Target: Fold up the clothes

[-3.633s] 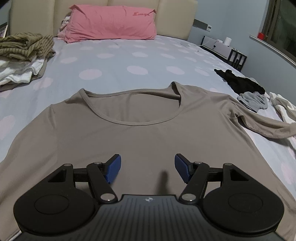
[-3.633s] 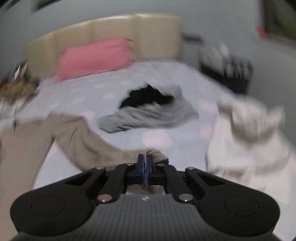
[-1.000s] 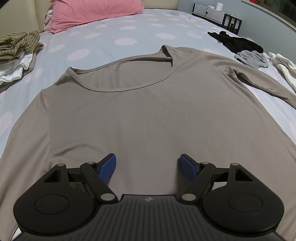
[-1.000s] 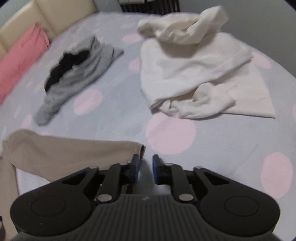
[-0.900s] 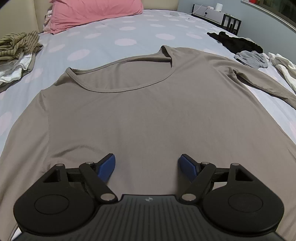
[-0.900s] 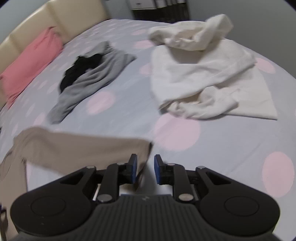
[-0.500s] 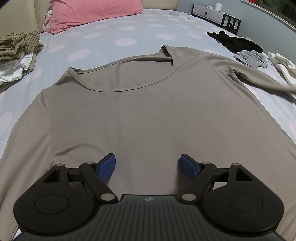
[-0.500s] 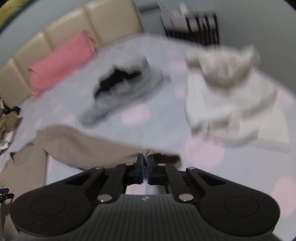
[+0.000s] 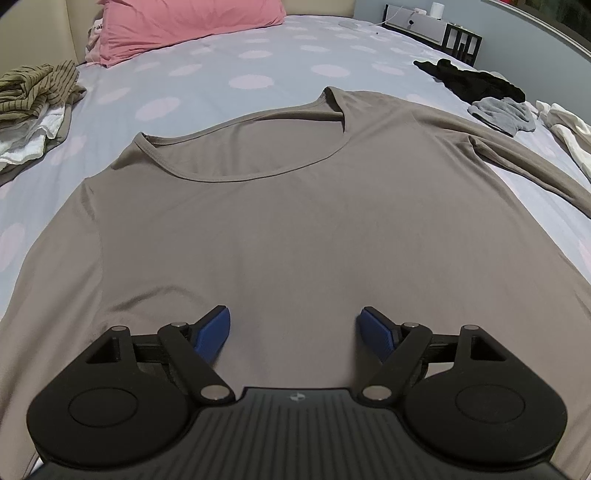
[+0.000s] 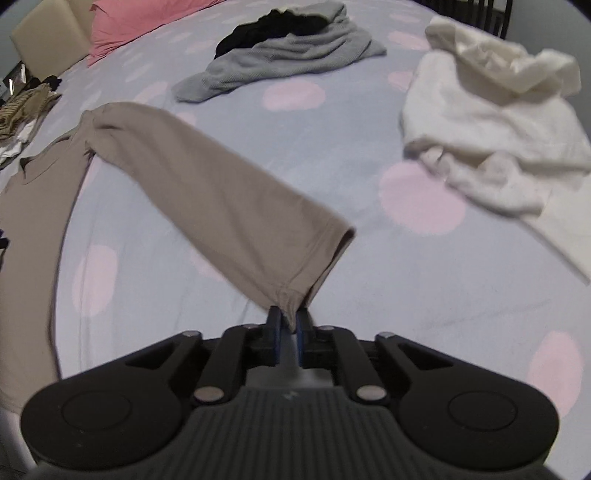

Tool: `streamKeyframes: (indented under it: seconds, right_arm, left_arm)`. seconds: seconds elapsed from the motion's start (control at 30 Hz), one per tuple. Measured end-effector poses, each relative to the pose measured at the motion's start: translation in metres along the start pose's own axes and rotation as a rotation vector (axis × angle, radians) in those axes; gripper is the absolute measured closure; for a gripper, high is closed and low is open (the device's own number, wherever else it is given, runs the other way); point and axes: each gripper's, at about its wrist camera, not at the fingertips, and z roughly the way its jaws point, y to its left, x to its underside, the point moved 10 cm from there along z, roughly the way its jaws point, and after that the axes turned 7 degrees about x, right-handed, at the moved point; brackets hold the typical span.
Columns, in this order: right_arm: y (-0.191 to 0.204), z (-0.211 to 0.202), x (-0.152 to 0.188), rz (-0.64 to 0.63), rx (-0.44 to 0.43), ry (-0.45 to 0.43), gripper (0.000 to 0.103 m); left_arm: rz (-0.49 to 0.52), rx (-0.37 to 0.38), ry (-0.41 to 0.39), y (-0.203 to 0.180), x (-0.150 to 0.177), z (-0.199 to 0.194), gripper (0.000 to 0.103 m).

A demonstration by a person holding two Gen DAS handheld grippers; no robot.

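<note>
Two grippers, one taupe shirt (image 9: 295, 229), one pink pillow (image 9: 184, 22), three loose clothing heaps.

Left gripper (image 9: 295, 328), bottom centre of its view: blue pads spread wide, holding nothing, low over the shirt's lower body. Right gripper (image 10: 287, 325), bottom centre: pads pinched on the cuff of the sleeve (image 10: 221, 199), which runs up-left to the shoulder.

Shirt: long-sleeved, scoop neck, front up, spread flat mid-frame, faint creases near the left pad.

Bed (image 9: 258, 81): lavender sheet with pale pink dots. Striped heap (image 9: 33, 92) upper left; black-and-grey heap (image 10: 288, 48) top centre; cream heap (image 10: 491, 122) upper right. Shelf (image 9: 436, 29) by the wall, upper right.
</note>
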Motion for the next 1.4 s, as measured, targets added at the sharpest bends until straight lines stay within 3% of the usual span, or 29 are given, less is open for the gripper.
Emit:
streamKeyframes:
  seconds: [0.03, 0.07, 0.2, 0.43, 0.5, 0.57, 0.73, 0.83, 0.9, 1.0, 1.07, 1.17, 1.23, 1.33, 1.4]
  right_arm:
    - [-0.003, -0.003, -0.006, -0.004, 0.024, -0.021, 0.076]
    - [-0.006, -0.009, -0.013, -0.004, 0.046, -0.050, 0.073]
    - [-0.017, -0.024, -0.055, 0.041, 0.120, -0.185, 0.073]
    - [0.081, -0.025, -0.082, -0.183, 0.048, -0.281, 0.073]
    - [0.135, -0.014, -0.084, -0.324, 0.031, -0.300, 0.073]
    - [0.186, 0.003, -0.086, -0.471, 0.075, -0.322, 0.074]
    - [0.260, 0.059, -0.101, -0.737, 0.230, -0.393, 0.074]
    - [0.305, 0.092, -0.110, -0.895, 0.325, -0.435, 0.079]
    - [0.313, 0.098, -0.112, -0.963, 0.360, -0.453, 0.101]
    - [0.320, 0.095, -0.107, -1.050, 0.361, -0.459, 0.101]
    - [0.321, 0.084, -0.101, -1.065, 0.337, -0.475, 0.101]
    - [0.322, 0.068, -0.085, -1.030, 0.236, -0.437, 0.097]
    - [0.310, 0.057, -0.089, -0.956, 0.194, -0.428, 0.094]
    - [0.278, 0.040, -0.101, -0.820, 0.145, -0.410, 0.073]
    - [0.238, 0.029, -0.116, -0.697, 0.131, -0.393, 0.073]
  left_arm:
    - [0.000, -0.002, 0.000, 0.000, 0.000, 0.000, 0.026]
    - [-0.001, -0.003, 0.000, 0.000, 0.000, 0.001, 0.026]
    - [-0.002, -0.003, 0.003, 0.000, -0.001, 0.001, 0.026]
    - [-0.003, -0.005, 0.000, 0.000, -0.001, 0.002, 0.026]
    - [-0.003, -0.007, 0.001, 0.000, -0.002, 0.003, 0.026]
    - [-0.004, -0.007, 0.003, 0.000, -0.003, 0.003, 0.026]
    - [-0.016, 0.001, 0.002, 0.001, -0.002, 0.002, 0.026]
    - [-0.019, 0.005, 0.002, 0.001, -0.001, 0.001, 0.026]
    - [-0.017, 0.009, 0.001, 0.001, 0.000, 0.000, 0.026]
    - [-0.016, 0.017, -0.003, 0.003, 0.000, 0.000, 0.026]
    - [-0.019, 0.019, -0.006, 0.003, 0.000, 0.000, 0.026]
    - [-0.014, 0.019, -0.010, 0.003, -0.001, 0.002, 0.026]
    - [-0.012, 0.021, -0.010, 0.004, -0.002, 0.003, 0.026]
    - [-0.012, 0.027, -0.014, 0.004, 0.000, 0.001, 0.026]
    - [-0.011, 0.028, -0.017, 0.005, 0.000, 0.001, 0.026]
